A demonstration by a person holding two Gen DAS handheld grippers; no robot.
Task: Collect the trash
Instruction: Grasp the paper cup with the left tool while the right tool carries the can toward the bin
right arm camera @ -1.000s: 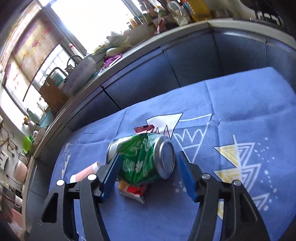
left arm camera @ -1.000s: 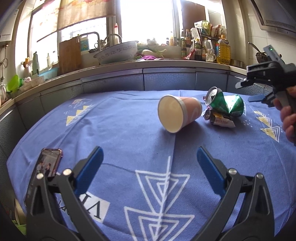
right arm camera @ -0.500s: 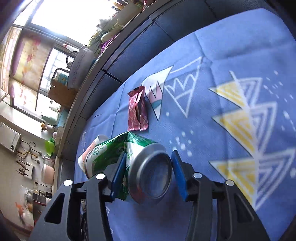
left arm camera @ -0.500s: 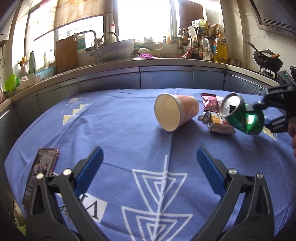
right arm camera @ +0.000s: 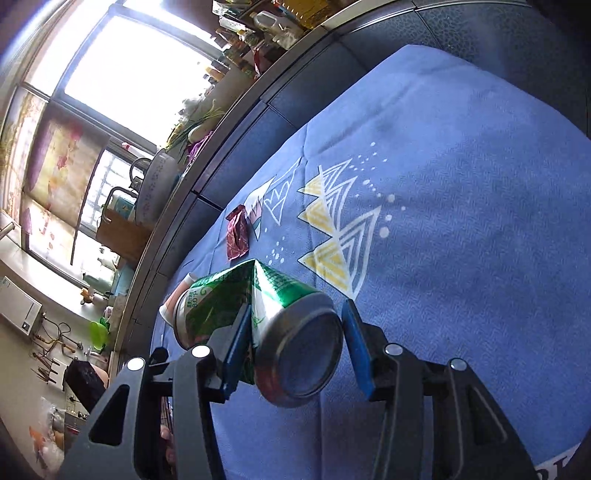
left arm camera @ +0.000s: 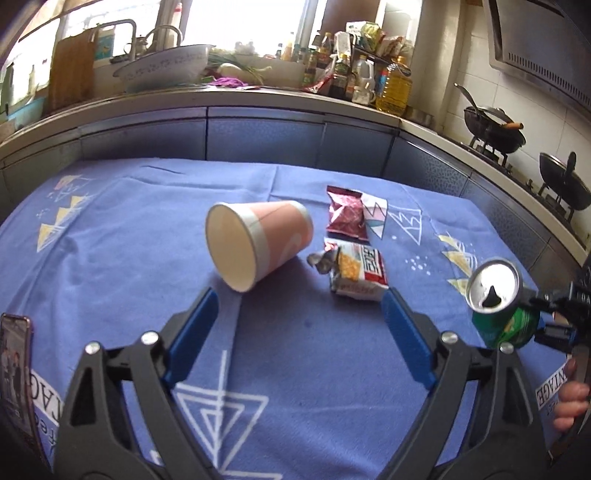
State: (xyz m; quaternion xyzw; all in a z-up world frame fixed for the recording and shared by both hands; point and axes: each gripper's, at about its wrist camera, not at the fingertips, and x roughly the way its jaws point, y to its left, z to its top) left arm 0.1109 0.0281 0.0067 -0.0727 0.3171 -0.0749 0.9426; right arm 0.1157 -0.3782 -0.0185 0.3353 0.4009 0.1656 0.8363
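Blue tablecloth (right arm camera: 461,184); dented, seemingly empty green can (right arm camera: 258,306)

Bright window (left arm camera: 243,22), cluttered counter (left arm camera: 221,94), stove (left arm camera: 495,147), perhaps hood above.

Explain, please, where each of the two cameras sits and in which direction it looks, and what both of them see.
Left wrist view: sits on the left gripper, looks across the blue tablecloth at the tipped paper cup and two snack wrappers; its own open fingers show, empty, having just been closing slightly.
Right wrist view: sits on the right gripper, rolled sideways, facing the counter; its fingers clamp the crushed green can.
Shared: the can, cup, dark red wrapper, tablecloth.
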